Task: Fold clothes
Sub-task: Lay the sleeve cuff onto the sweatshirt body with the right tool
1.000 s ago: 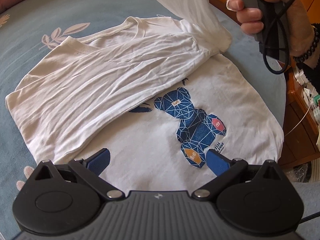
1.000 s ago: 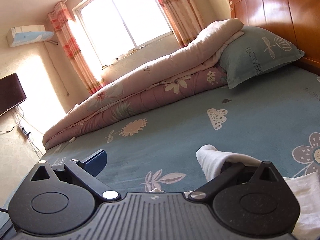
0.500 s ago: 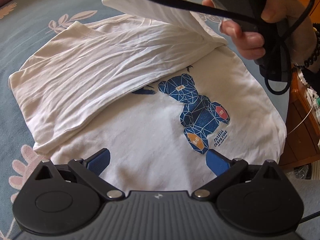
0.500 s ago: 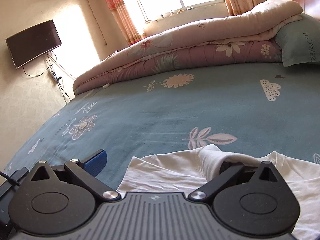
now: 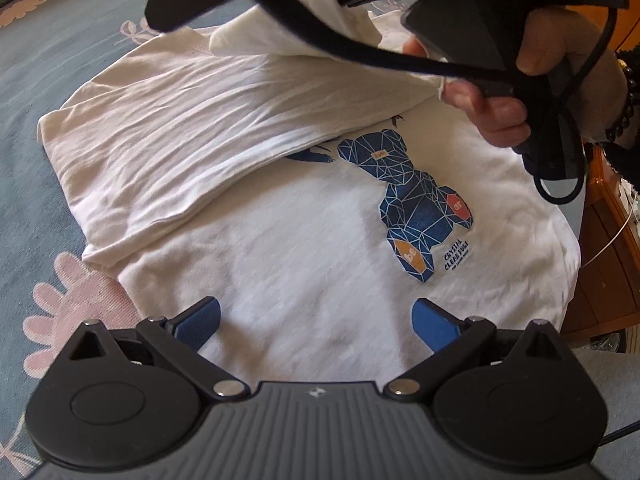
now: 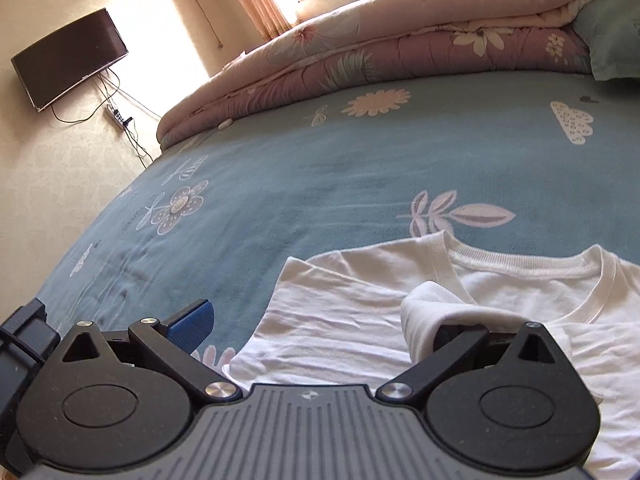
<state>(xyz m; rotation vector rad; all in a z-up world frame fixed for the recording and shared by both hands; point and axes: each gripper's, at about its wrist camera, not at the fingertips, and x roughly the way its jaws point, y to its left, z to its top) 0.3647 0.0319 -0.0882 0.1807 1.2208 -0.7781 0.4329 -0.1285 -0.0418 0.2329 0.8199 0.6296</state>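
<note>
Spread out on the blue bed sheet with flowers (image 6: pixel 320 180): a white cotton T-shirt (image 5: pixel 300 264) with a blue bear picture (image 5: pixel 416 208) on the front. One side of it already folded in over the middle, with the edge of the fold ending just beside the bear's head. Round neck hole pointing toward the far end of the bed.

Hovering low over the bottom part of the shirt: the left gripper (image 5: pixel 316 316), blue fingers wide apart, holding nothing.

Up near the neck of the shirt: the right gripper (image 6: pixel 320 320), held in a person's hand (image 5: pixel 520 80). Fingers apart here too, not pinching. Draped over one of its fingers and hiding the tip: the white short sleeve (image 6: pixel 432 308), lifted up off the rest of the shirt. Other blue finger bare, out over the sheet just beside the shirt's folded edge.

Hanging across the left wrist view in front of the hand: a thick black cable (image 5: pixel 360 48). Around the wrist, a dark bead bracelet (image 5: pixel 624 112).

At the far side of the bed, a pink folded quilt (image 6: pixel 400 40). On the wall, a flat black TV (image 6: pixel 68 60). Next to the bed, brown wooden furniture (image 5: pixel 600 260).
</note>
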